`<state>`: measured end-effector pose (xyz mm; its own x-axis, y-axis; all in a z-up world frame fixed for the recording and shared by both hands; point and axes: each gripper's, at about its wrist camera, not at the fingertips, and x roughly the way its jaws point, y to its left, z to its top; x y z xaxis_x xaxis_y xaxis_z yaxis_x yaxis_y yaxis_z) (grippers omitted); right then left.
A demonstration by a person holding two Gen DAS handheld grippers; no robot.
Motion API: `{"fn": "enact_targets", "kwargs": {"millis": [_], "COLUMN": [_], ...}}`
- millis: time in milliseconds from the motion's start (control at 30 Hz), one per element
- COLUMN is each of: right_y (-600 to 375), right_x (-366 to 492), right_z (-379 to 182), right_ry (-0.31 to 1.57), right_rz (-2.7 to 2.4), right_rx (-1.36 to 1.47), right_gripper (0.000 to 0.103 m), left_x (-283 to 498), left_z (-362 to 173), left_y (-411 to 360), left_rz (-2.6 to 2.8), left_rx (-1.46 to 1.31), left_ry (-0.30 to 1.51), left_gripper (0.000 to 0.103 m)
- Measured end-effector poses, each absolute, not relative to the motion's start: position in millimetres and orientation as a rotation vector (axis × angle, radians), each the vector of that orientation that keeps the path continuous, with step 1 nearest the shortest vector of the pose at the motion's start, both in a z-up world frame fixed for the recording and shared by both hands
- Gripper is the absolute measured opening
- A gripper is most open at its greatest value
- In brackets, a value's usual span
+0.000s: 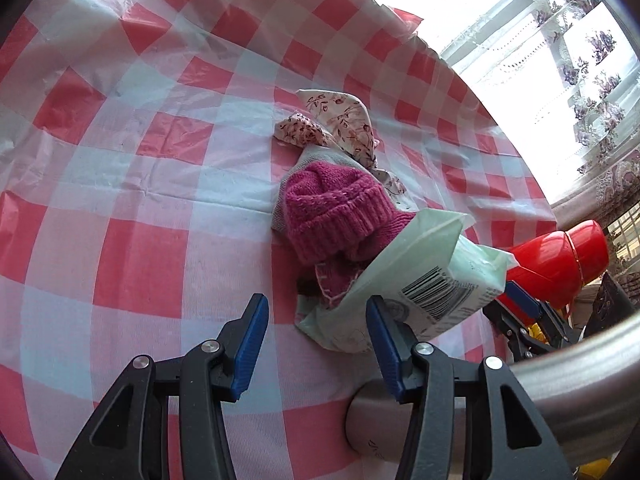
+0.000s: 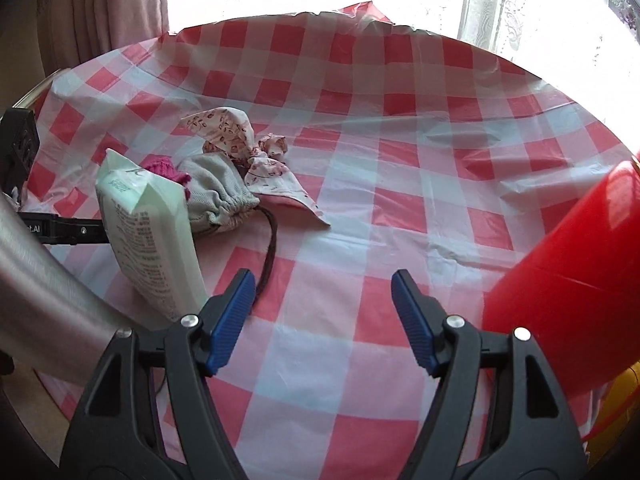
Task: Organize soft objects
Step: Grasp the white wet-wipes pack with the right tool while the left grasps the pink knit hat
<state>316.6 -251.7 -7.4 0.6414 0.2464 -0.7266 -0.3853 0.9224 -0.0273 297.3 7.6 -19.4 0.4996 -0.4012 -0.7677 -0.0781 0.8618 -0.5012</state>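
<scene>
A pile of soft things lies on the red-and-white checked tablecloth (image 1: pixel 120 200): a magenta knit hat (image 1: pixel 332 216) on a grey cloth (image 2: pixel 218 192), with a knotted floral cloth (image 1: pixel 340 120) behind. A pale green wipes pack (image 1: pixel 420 280) stands tilted against the pile's near side. My left gripper (image 1: pixel 316 340) is open just short of the pile. Its right finger overlaps the pack's lower edge and its left pad touches nothing. My right gripper (image 2: pixel 324 312) hangs open over bare cloth to the right of the pile (image 2: pixel 240 168) and the pack (image 2: pixel 148 232), with nothing between its fingers.
A big glossy red object (image 2: pixel 568 288) stands close on the right, with something yellow (image 2: pixel 624 400) below it. A brushed metal tube (image 1: pixel 560 380) curves along the near table edge. A brown cord (image 2: pixel 272 248) trails from the pile. Bright curtained windows lie beyond the far edge.
</scene>
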Motion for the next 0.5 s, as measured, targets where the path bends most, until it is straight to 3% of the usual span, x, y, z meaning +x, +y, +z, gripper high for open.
{"fn": "enact_targets", "kwargs": {"millis": [400, 500], "right_y": [-234.5, -250.2], "right_x": [340.7, 335.2], "right_z": [-19.0, -13.8], "right_ry": [0.798, 0.794], "right_rz": [0.396, 0.362], "right_rx": [-0.187, -0.131], "right_gripper": [0.076, 0.076], "left_x": [337.4, 345.3], "left_z": [-19.9, -16.2], "left_y": [2.4, 4.3], "left_rz": [-0.134, -0.114], "left_rx": [-0.452, -0.444], "left_ry": [1.002, 0.984], "left_gripper": [0.054, 0.059]}}
